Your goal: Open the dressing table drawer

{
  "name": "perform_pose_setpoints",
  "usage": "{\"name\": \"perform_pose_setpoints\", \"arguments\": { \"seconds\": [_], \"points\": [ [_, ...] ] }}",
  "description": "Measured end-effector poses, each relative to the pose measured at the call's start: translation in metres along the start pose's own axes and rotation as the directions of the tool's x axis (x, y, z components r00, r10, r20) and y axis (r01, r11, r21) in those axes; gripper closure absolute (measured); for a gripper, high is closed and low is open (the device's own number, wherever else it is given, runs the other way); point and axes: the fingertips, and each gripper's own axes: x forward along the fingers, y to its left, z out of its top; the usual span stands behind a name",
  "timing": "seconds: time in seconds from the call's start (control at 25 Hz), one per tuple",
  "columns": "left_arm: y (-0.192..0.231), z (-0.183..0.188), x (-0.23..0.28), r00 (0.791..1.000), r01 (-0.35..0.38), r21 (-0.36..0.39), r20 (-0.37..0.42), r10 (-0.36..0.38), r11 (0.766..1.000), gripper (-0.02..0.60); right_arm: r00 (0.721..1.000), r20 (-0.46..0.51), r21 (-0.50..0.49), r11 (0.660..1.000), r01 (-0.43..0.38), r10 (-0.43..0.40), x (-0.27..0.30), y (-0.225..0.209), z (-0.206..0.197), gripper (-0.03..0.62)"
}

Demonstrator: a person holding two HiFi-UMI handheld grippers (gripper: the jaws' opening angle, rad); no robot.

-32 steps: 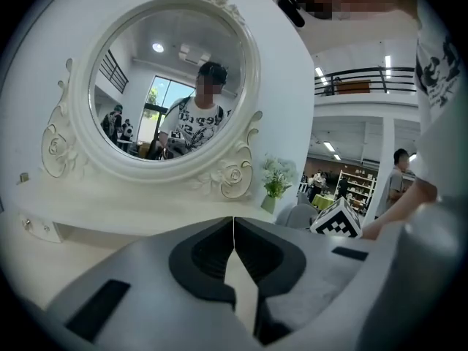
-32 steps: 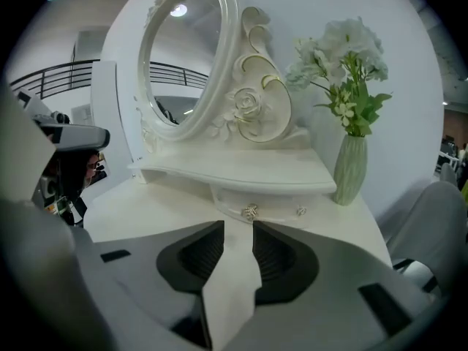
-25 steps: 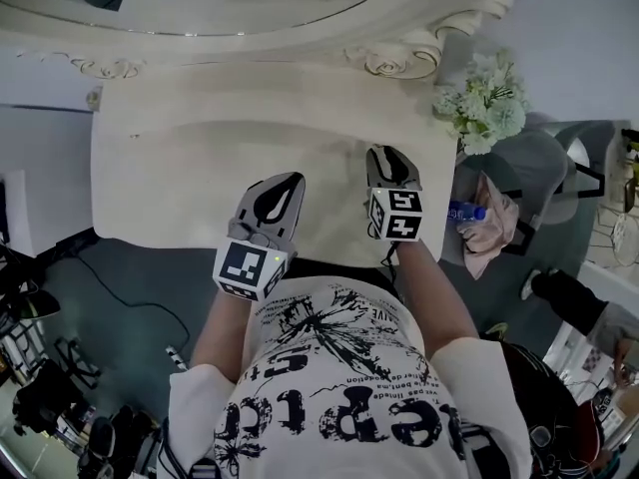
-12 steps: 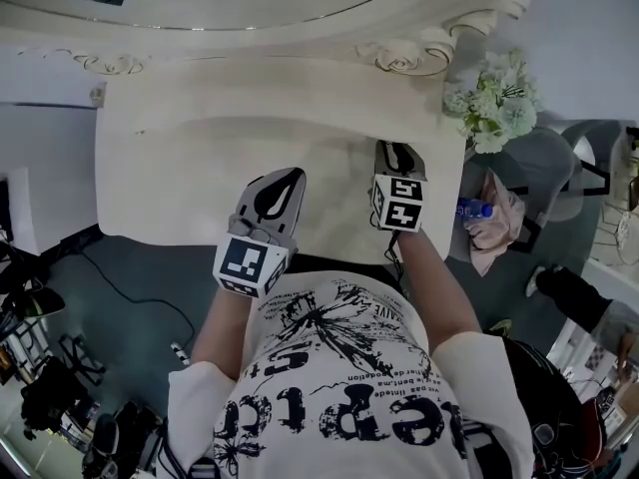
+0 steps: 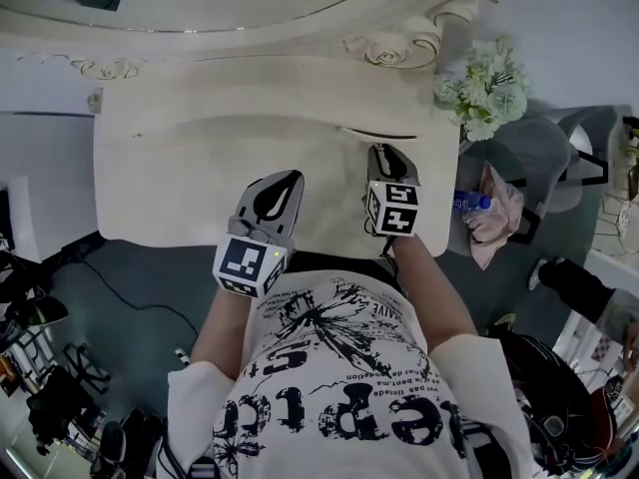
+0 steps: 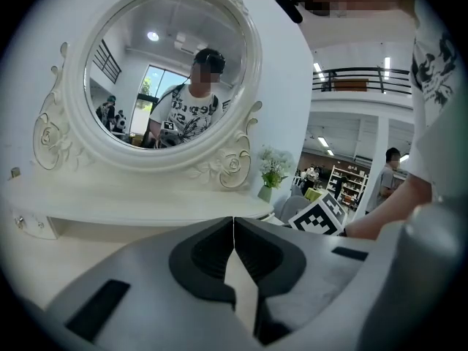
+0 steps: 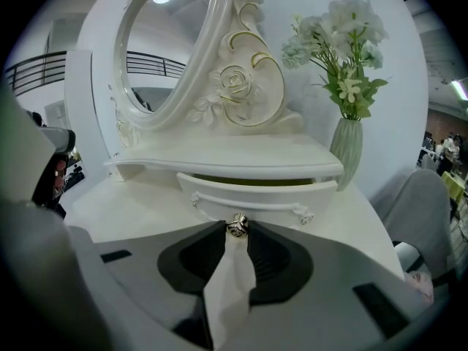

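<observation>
The white dressing table (image 5: pixel 180 168) carries an oval mirror (image 6: pixel 164 72) on a low shelf. Under the shelf's right end, the small drawer (image 7: pixel 256 192) stands a little way out, with a dark gap above its front. My right gripper (image 7: pixel 237 229) is shut on the drawer's round metal knob (image 7: pixel 237 226), which sits between its fingertips. In the head view the right gripper (image 5: pixel 384 153) reaches to the drawer (image 5: pixel 384 134). My left gripper (image 5: pixel 285 180) hovers over the tabletop's front middle, its jaws shut with nothing in them (image 6: pixel 233 221).
A vase of pale flowers (image 5: pixel 484 93) stands at the table's right end, close behind the drawer (image 7: pixel 345 148). Right of the table, a grey chair (image 5: pixel 544 158) holds a cloth and a bottle (image 5: pixel 469 205). Cables and gear lie on the floor at left (image 5: pixel 60 397).
The drawer front has come out from under the shelf, showing a dark gap. My right gripper has drawn slightly back toward me. The left gripper has stayed put.
</observation>
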Motion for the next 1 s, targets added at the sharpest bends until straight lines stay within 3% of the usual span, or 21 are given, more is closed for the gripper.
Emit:
{"name": "perform_pose_setpoints", "arguments": {
  "seconds": [0.92, 1.0],
  "points": [
    [-0.022, -0.009, -0.018, 1.0, 0.0, 0.003, 0.01, 0.0, 1.0, 0.561, 1.0, -0.025, 0.031, 1.0, -0.006, 0.007, -0.033, 0.013, -0.033, 0.488],
    [-0.023, -0.01, -0.021, 1.0, -0.003, -0.003, 0.011, 0.003, 1.0, 0.561, 1.0, -0.016, 0.043, 0.999, -0.02, 0.021, -0.037, 0.017, -0.033, 0.46]
  ]
}}
